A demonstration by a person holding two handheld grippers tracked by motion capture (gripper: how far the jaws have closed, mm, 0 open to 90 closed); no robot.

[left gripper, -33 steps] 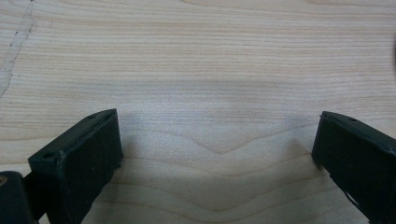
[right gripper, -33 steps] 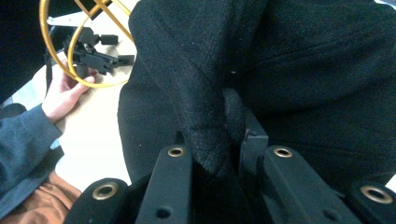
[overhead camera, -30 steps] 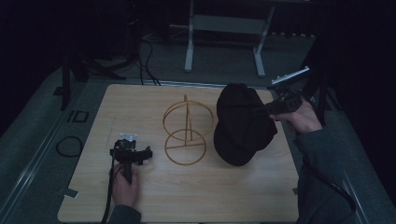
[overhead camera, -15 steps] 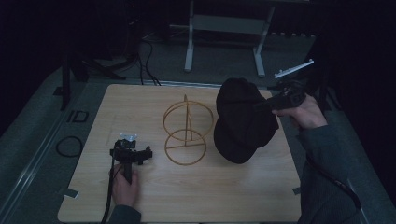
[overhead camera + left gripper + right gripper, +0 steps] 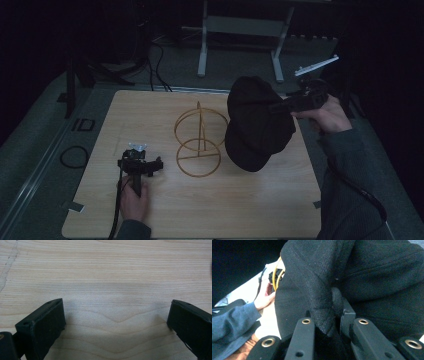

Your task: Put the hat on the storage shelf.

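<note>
**Black hat held up beside the wire stand**

You had the right gripper (image 5: 280, 106) clamped on the black hat (image 5: 257, 125), and your right hand (image 5: 327, 115) held it off the wooden table (image 5: 250, 210) at the right side of the high view. In the right gripper view the two black jaws stood close together with a fold of the hat's thick felt-like cloth (image 5: 324, 315) pinched between them, the rest of the hat hanging in front of the camera. From above, the hat hung tilted, its lower edge low over the table's right half and its left edge just beside the golden wire stand (image 5: 199, 140); whether hat and stand touched could not be told.

The wire stand stood upright near the middle of the table, a ring at its base, an upright post and a ring set on edge around it.

Your left gripper (image 5: 141, 165) rested low at the left of the table, well apart from the stand and the hat, gripped by your left hand (image 5: 134, 200). In the left gripper view its jaws stood wide apart over bare wood grain, with nothing between them.
</note>
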